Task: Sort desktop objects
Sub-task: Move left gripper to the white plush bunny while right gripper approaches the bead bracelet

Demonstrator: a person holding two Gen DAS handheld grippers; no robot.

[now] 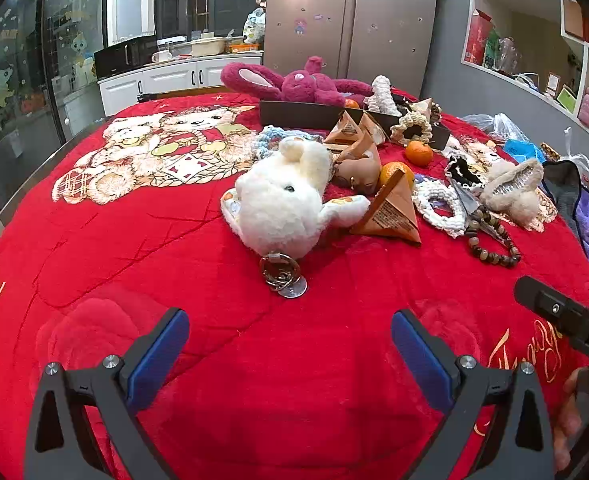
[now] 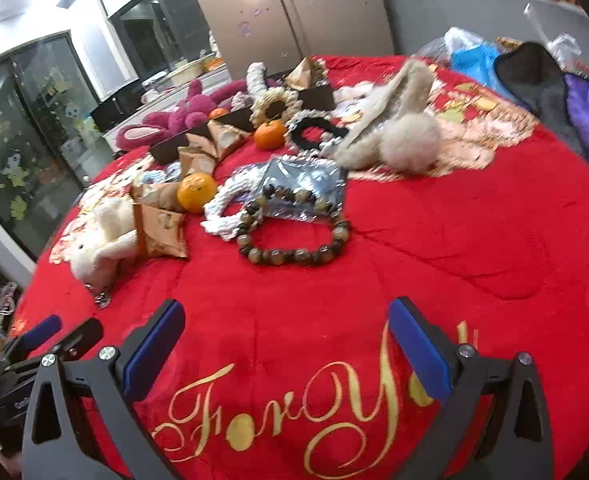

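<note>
While both grippers gape, white plush rabbit (image 1: 282, 196) lies keyring-end (image 1: 282, 274) nearest.

Left gripper (image 1: 290, 334): jaws spread wide, blue pads (image 1: 156, 354) facing inward, nothing between them, pointing forward and slightly downward. Right gripper (image 2: 287, 326): jaws likewise spread wide, blue pads (image 2: 418, 350) facing inward, nothing held, same forward-and-down attitude. In the right wrist view the left gripper appears at lower left; in the left wrist view the right gripper enters at lower right, fingers (image 1: 570, 420) of a hand behind it.
</note>
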